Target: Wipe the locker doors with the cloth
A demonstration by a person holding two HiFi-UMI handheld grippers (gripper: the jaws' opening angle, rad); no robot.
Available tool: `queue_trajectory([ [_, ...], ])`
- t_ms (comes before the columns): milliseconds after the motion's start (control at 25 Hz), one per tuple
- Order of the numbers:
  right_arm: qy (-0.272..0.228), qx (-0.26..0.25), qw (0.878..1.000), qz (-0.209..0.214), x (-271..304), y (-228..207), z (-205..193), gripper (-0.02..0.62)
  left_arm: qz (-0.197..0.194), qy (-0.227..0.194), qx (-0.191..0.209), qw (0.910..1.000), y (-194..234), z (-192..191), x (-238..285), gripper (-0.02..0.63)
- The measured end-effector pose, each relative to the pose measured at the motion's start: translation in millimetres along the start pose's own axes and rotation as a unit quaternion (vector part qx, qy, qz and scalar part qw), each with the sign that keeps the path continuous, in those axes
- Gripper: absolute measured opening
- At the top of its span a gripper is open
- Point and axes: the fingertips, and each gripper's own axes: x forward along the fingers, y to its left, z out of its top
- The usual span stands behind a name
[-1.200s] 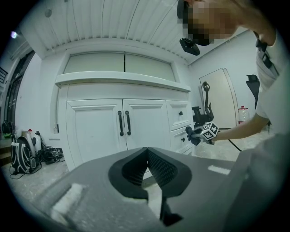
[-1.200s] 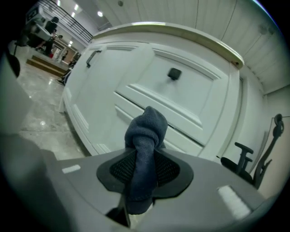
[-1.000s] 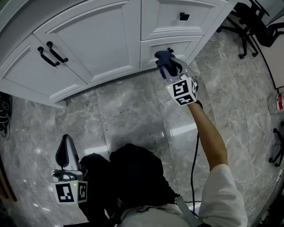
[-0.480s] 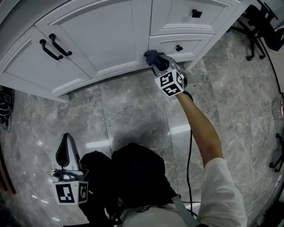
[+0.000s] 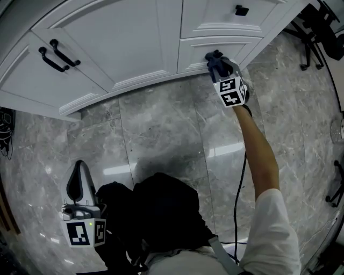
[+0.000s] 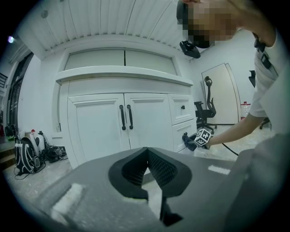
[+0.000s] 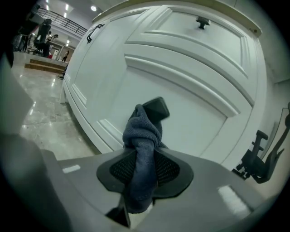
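Observation:
My right gripper [image 5: 219,63] is shut on a dark blue cloth [image 5: 213,57] and holds it against the lower white drawer front [image 5: 196,53], to the right of the double doors. In the right gripper view the cloth [image 7: 144,145] is bunched between the pads of that gripper [image 7: 145,161], and its top touches the white panel [image 7: 190,104]. The left gripper view shows the same cloth [image 6: 187,140] from the side. My left gripper [image 5: 79,180] hangs low near my left leg, far from the cabinet. It [image 6: 147,156] is shut on nothing.
The white double doors [image 5: 118,43] carry two black bar handles [image 5: 59,53]. The upper drawer has a black knob [image 5: 241,9]. An office chair [image 5: 322,27] stands to the right. A backpack and cables [image 6: 27,154] lie left of the cabinet. The floor is grey marble [image 5: 161,129].
My right gripper, with the cloth, swept left along the bottom of the cabinet front. It then moved back to the right, onto the lower drawer front. The left gripper stayed put.

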Motion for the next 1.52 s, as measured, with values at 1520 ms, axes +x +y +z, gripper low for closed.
queue_trajectory([
  [1520, -0.071, 0.215, 0.973, 0.05, -388, 10, 404, 0.103, -0.047, 0.001, -0.108, 0.993, 91, 337, -100, 0.002],
])
